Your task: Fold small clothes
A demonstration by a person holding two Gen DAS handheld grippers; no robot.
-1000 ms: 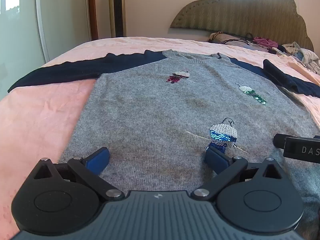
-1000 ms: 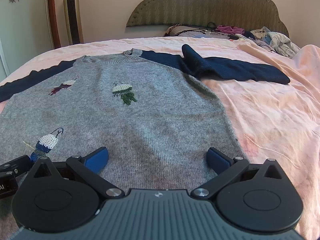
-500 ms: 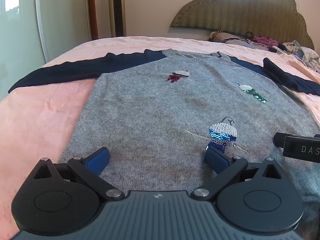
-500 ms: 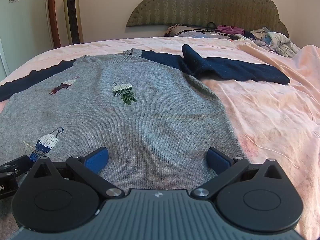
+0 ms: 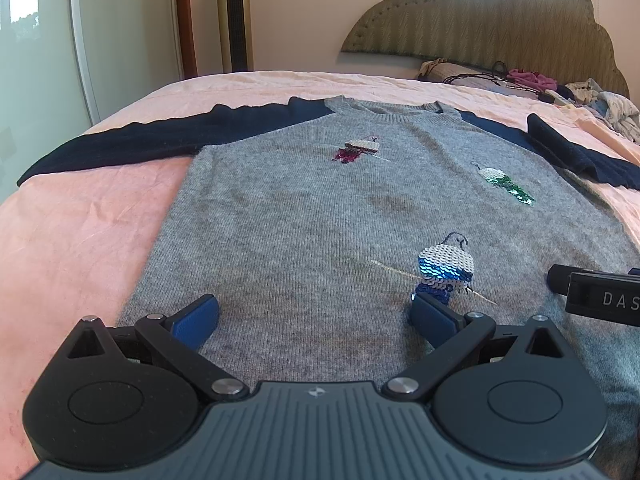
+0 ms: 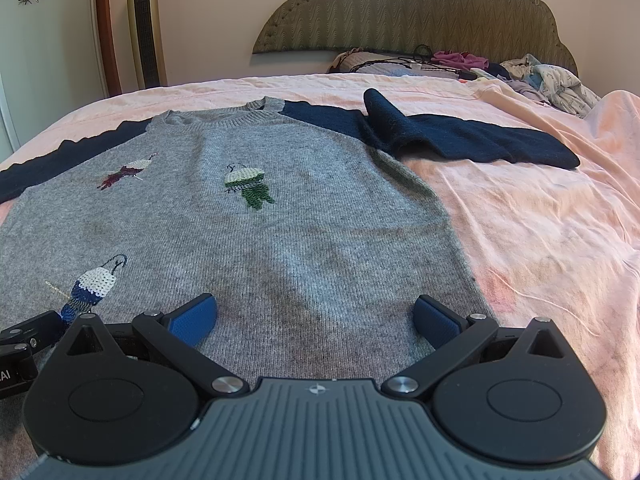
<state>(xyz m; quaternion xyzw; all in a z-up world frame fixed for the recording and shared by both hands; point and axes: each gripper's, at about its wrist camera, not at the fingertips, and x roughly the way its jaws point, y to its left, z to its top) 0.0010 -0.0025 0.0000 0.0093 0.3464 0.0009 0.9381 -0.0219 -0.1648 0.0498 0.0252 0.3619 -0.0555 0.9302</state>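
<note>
A small grey sweater (image 5: 304, 216) with navy sleeves and three sequin birds lies flat, front up, on the pink bed; it also shows in the right wrist view (image 6: 280, 224). Its left sleeve (image 5: 132, 142) stretches out straight. Its right sleeve (image 6: 460, 138) is bunched near the shoulder. My left gripper (image 5: 314, 316) is open and empty, low over the hem's left half. My right gripper (image 6: 316, 314) is open and empty over the hem's right half. Each gripper shows at the edge of the other's view.
The pink bedsheet (image 6: 540, 216) is rumpled to the right. A pile of clothes and cables (image 6: 480, 66) lies by the padded headboard (image 6: 416, 8). A tower fan (image 5: 236, 16) and a white wardrobe (image 5: 40, 48) stand beyond the bed's left side.
Almost nothing has moved; the left wrist view has shifted very slightly. Both grippers stay open over the hem.
</note>
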